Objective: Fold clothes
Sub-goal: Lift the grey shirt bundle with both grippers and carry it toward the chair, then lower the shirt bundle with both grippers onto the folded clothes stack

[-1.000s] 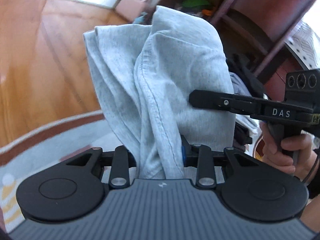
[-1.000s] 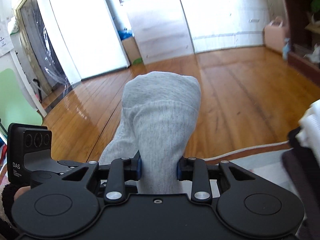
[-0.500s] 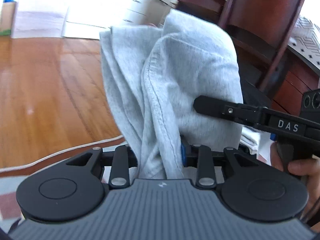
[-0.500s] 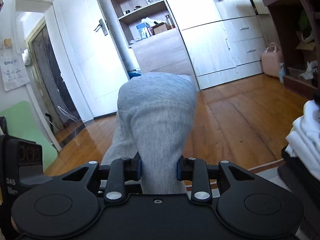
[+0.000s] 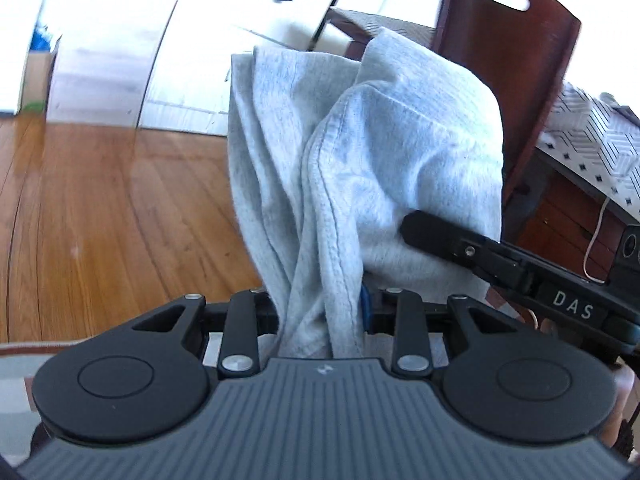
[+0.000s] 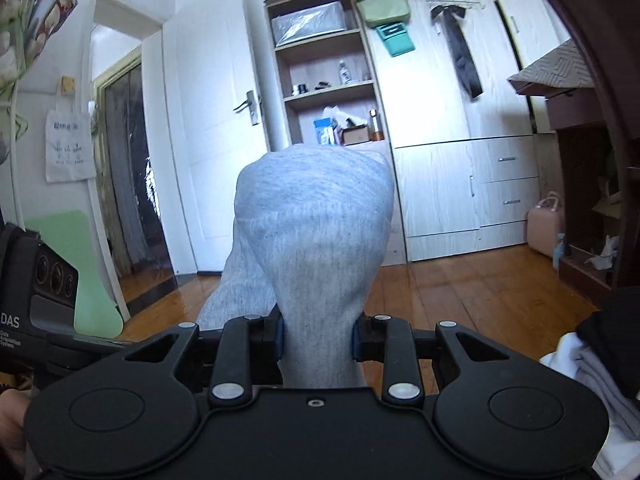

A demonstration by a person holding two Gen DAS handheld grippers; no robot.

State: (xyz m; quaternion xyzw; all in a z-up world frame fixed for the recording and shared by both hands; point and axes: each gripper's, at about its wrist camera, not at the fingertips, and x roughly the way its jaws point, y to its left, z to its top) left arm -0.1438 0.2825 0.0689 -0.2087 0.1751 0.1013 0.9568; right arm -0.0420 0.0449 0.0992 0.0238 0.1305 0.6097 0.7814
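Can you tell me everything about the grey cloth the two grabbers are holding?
The grey cloth is soft, fuzzy knit with a stitched hem running down one edge. It is bunched and crumpled, not flat, and held up in the air above the wooden floor. The left gripper pinches one bundle of it between its fingers; the right gripper pinches another. It bulges up over each grip, then droops.

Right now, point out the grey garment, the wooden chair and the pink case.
grey garment (image 5: 400, 152): left wrist view, bunched fabric above the clamp.
wooden chair (image 5: 532, 64): left wrist view, backrest panel.
pink case (image 6: 545, 226): right wrist view, front face.
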